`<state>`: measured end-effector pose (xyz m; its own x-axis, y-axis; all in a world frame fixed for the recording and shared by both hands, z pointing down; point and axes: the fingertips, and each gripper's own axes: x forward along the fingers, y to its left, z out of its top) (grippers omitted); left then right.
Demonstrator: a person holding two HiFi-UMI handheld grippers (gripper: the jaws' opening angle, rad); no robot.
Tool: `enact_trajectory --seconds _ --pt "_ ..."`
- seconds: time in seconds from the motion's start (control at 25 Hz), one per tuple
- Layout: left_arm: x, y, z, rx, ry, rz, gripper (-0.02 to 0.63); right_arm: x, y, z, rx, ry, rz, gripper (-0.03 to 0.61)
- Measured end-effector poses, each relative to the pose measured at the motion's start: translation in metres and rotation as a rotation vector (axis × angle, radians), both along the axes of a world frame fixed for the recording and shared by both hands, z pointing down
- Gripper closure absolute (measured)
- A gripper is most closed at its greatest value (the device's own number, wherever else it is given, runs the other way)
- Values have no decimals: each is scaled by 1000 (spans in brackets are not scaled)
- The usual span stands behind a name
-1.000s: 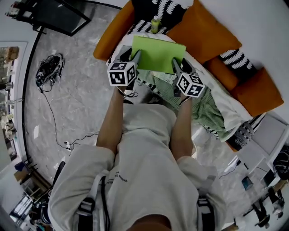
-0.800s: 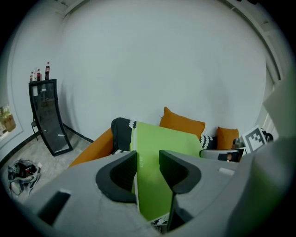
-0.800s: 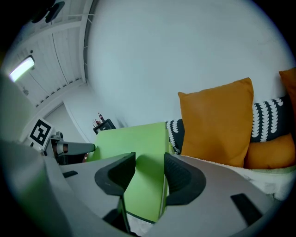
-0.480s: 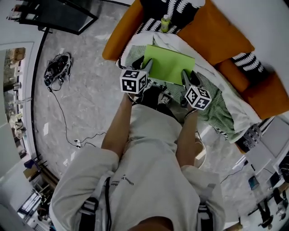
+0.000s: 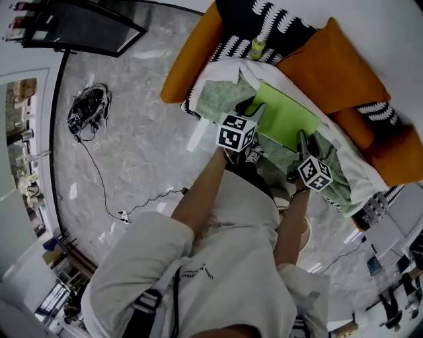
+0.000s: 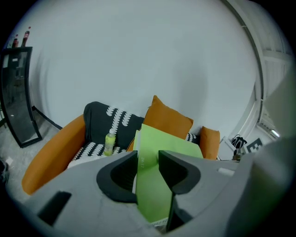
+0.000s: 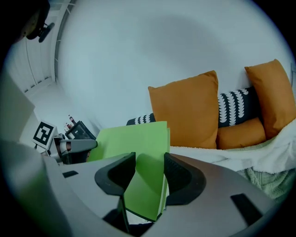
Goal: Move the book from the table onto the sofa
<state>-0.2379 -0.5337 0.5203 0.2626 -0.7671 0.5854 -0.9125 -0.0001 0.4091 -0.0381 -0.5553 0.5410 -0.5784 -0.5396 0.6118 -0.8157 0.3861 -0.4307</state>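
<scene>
The right gripper (image 7: 149, 162) is pinching the thin lime-green book (image 5: 287, 119); the left gripper (image 6: 148, 159) is closing its jaws on it (head view alone showing the orange sofa (image 5: 192, 53) underneath).

You have a yellow-green bottle (image 5: 257, 47) standing upright against a black-and-white patterned cushion (image 5: 264, 16). In the head view, a large orange cushion (image 5: 334, 63) sits just right of the bottle. A white throw (image 5: 228, 69) lies just below the bottle, with a green patterned blanket (image 5: 221, 98) spread over it. Well left of the bottle, a tangle of black cables (image 5: 88, 109) lies on the marble floor (image 5: 132, 152). A black-framed panel (image 5: 79, 26) stands further left of the bottle.
</scene>
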Motion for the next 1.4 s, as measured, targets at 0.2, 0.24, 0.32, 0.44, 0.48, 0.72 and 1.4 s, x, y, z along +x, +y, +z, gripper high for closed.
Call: enact_trajectory --seconds 0.2,0.24,0.32,0.44,0.48,0.72,1.4 --pt "-15 2 36 -60 24 83 463 -17 5 22 -27 35 24 396" --pt "-19 4 45 -72 26 90 463 -21 7 30 -36 39 23 396" --pt "-24 6 65 -101 35 94 463 -25 9 48 -60 49 17 396" --pt "-21 7 92 -144 51 105 463 -21 11 71 -96 70 14 396" --pt "-19 9 100 -156 56 106 463 -20 13 78 -108 78 13 396" --pt "-10 26 152 -228 70 135 463 -11 29 129 -162 98 27 396" --pt "53 62 291 -374 111 269 479 52 63 262 -241 161 8 396"
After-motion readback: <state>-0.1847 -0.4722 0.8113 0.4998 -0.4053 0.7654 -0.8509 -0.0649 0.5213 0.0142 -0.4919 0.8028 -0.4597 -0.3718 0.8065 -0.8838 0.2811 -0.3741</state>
